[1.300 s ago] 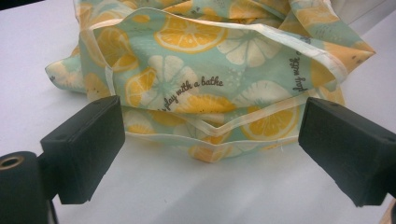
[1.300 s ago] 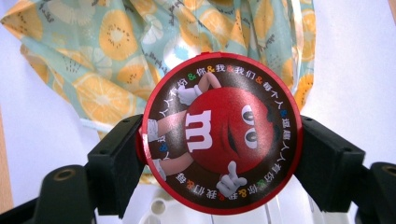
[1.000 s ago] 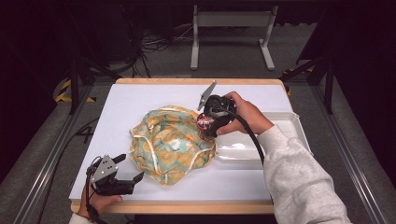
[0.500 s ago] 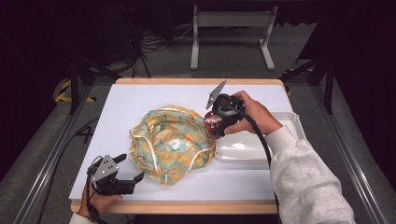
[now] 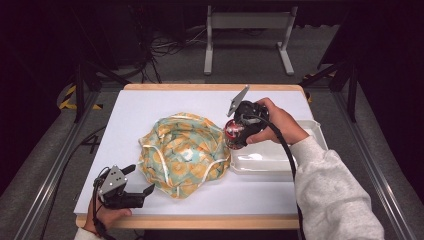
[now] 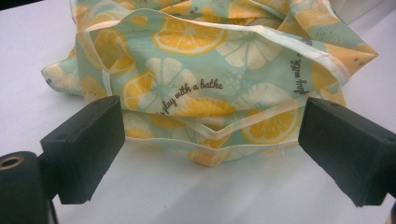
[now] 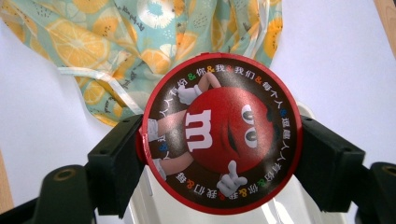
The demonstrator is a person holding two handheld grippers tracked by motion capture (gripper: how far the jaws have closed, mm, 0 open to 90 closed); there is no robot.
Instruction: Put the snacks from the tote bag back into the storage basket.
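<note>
Right gripper (image 7: 219,140) clamps round red candy tin with cartoon lid (image 7: 222,135) by its sides, at 3 o'clock of soft lemon-print fabric bag (image 5: 182,152), over white plastic tray (image 5: 270,162). Tin looks stiff, light, smooth; side grip fits. Left gripper (image 6: 210,154) jaws wide, empty, bag hem at 12 o'clock.

Hidden behind the round red tin (image 7: 221,133) in the right gripper view: most of the white tray (image 7: 154,205), plus the inner faces of the fingers (image 7: 116,163) gripping the tin's sides. Cut off by the top edge there: the lemon-print cloth bag (image 7: 140,42). Cut off likewise at the top of the left gripper view: the same bag (image 6: 210,70), its printed lettering broken by folds. Too small to read from the high view: the tin's label (image 5: 233,131). Cropped at the bottom edge: left hand (image 5: 102,220).
</note>
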